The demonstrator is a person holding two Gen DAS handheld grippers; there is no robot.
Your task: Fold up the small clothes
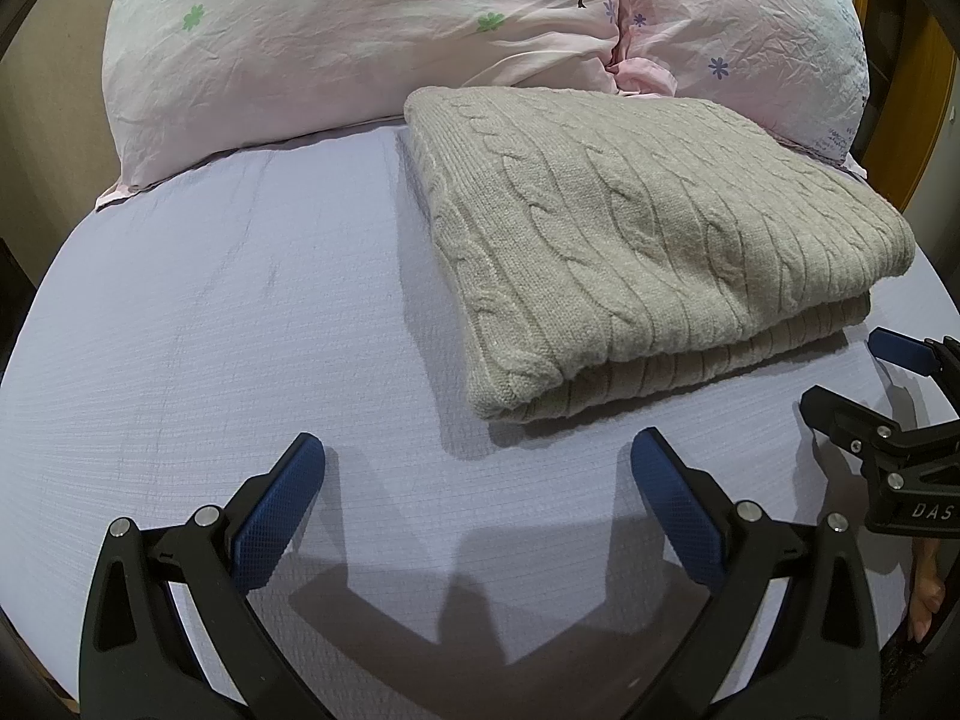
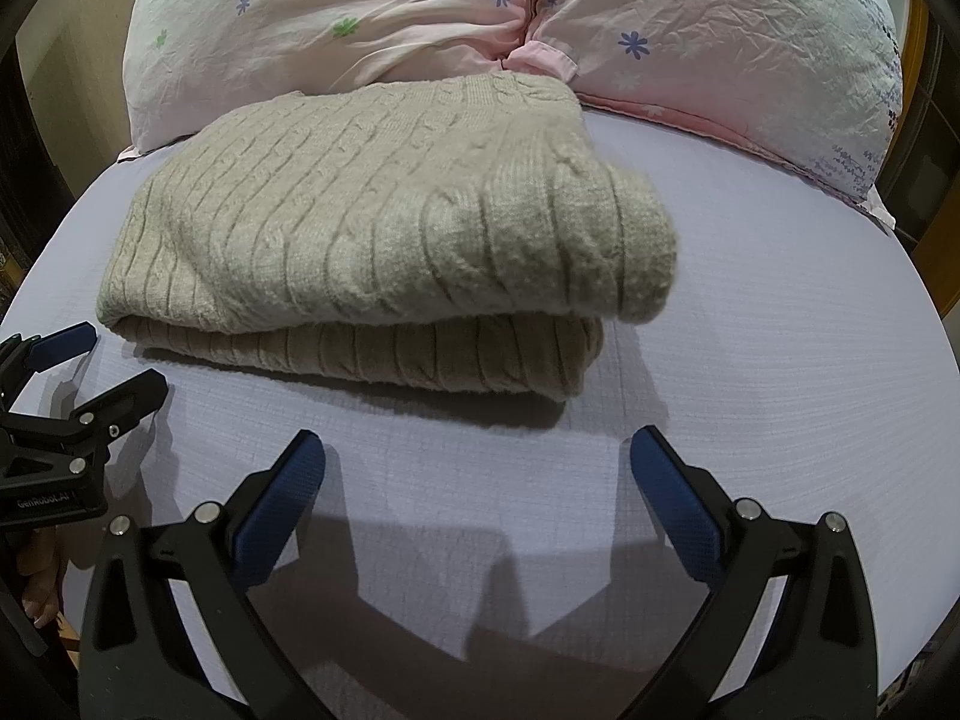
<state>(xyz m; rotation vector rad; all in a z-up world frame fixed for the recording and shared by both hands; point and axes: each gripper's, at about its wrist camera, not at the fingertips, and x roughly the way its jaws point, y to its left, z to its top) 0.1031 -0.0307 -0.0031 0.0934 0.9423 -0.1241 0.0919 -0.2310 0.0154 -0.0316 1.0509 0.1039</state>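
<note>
A beige cable-knit sweater (image 1: 648, 240) lies folded in layers on the lavender bed sheet (image 1: 210, 330). It also shows in the right wrist view (image 2: 384, 228), its folded edge facing me. My left gripper (image 1: 477, 450) is open and empty, just short of the sweater's near corner. My right gripper (image 2: 477, 450) is open and empty, close in front of the sweater's folded edge. The right gripper shows at the right edge of the left wrist view (image 1: 852, 378), and the left gripper at the left edge of the right wrist view (image 2: 114, 360). Both are apart from the sweater.
Two pink flowered pillows (image 1: 360, 42) (image 2: 720, 48) lie at the head of the bed, right behind the sweater. The sheet (image 2: 780, 330) stretches left and right of the sweater. A wooden frame (image 1: 924, 96) stands at the far right.
</note>
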